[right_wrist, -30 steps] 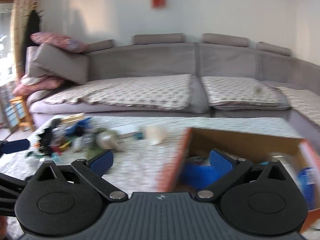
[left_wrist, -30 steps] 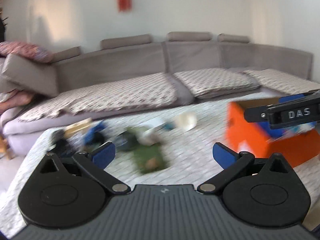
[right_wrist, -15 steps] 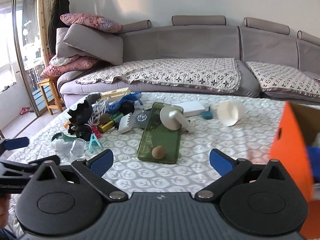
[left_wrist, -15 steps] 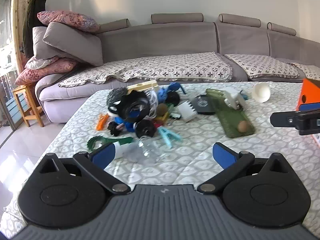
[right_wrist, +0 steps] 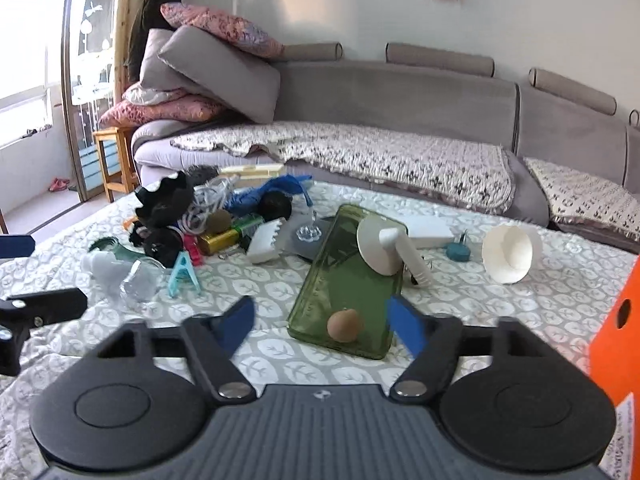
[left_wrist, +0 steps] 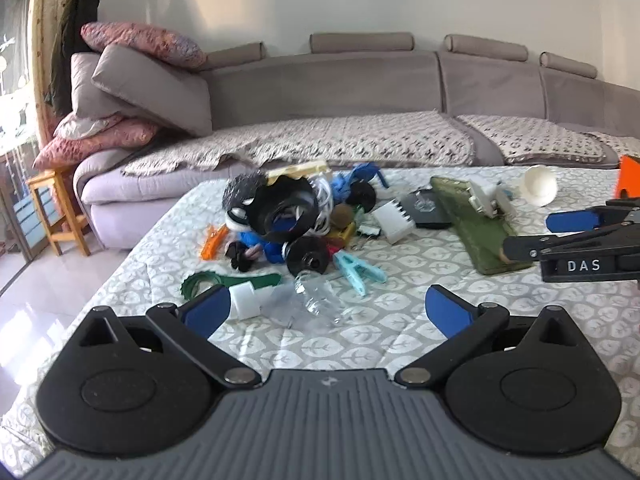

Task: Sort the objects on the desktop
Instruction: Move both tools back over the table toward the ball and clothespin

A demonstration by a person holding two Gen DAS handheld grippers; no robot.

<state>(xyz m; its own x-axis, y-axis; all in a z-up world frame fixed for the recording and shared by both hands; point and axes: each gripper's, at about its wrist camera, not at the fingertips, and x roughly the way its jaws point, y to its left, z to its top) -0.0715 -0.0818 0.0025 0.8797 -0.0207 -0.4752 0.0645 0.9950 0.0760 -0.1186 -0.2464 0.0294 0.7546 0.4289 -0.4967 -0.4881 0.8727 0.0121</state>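
both grippers stand wide open and empty. we judge the right gripper (right_wrist: 322, 326) nearer the green tray (right_wrist: 347, 280), which lies dead ahead, long axis running away; the left gripper (left_wrist: 326, 310) faces the clear bottle (left_wrist: 316, 300).

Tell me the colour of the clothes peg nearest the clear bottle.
Light teal clothes peg, standing beside the clear bottle; clearest in the right wrist view.

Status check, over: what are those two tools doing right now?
Left tool open, empty. Right tool open, over green tray. Clutter pile unsorted.

Bare cloth: patterned tablecloth (left_wrist: 400, 320) just ahead.
Blocking left: clear bottle (left_wrist: 316, 300), clutter pile (left_wrist: 288, 216).
Blocking right: green case (right_wrist: 348, 280), orange box (right_wrist: 616, 320).
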